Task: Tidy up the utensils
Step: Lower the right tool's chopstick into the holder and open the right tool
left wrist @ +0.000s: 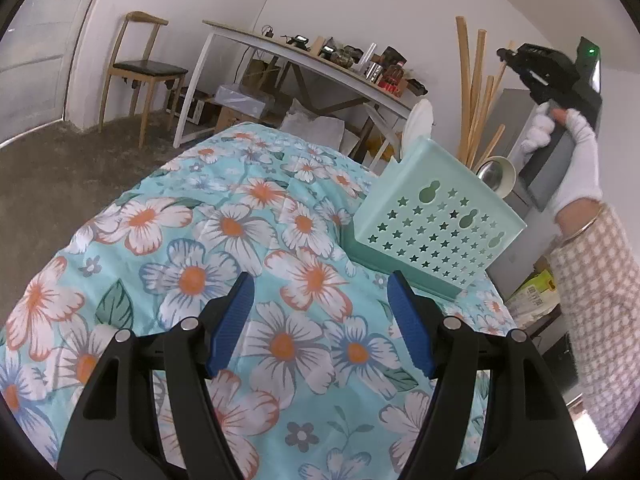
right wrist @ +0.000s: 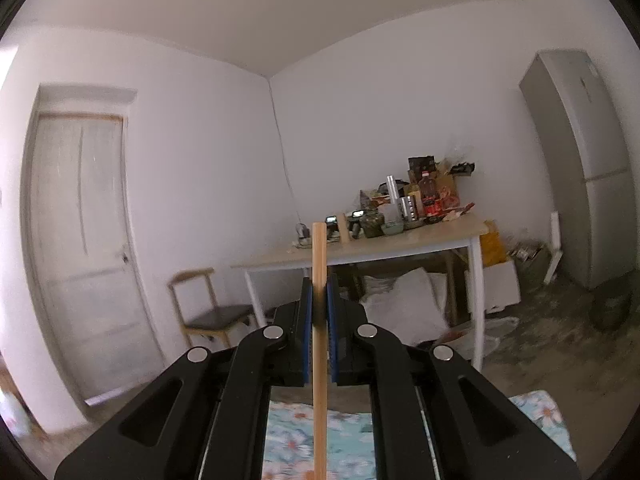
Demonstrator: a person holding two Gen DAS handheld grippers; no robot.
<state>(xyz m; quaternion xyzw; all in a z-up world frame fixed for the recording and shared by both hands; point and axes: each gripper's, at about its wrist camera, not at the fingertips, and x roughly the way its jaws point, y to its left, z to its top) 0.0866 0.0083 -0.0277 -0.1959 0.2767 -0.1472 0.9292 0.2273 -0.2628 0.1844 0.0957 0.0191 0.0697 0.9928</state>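
Blue-padded, my left tool (left wrist: 320, 322) hangs released over the floral cloth (left wrist: 248, 216) on the worktop; right of it stands the mint utensil basket (left wrist: 436, 216). My right tool (right wrist: 319, 304), raised high, grips a wooden chopstick (right wrist: 319, 264).

Rack (left wrist: 436, 220): mint plastic, star-punched wall, standing at the table's far right corner; holds upright wooden sticks (left wrist: 474, 92), a white spoon (left wrist: 418, 120) and a steel ladle (left wrist: 494, 174); one wooden stick (right wrist: 319, 320), upright, pinched in the right gripper (right wrist: 319, 300).
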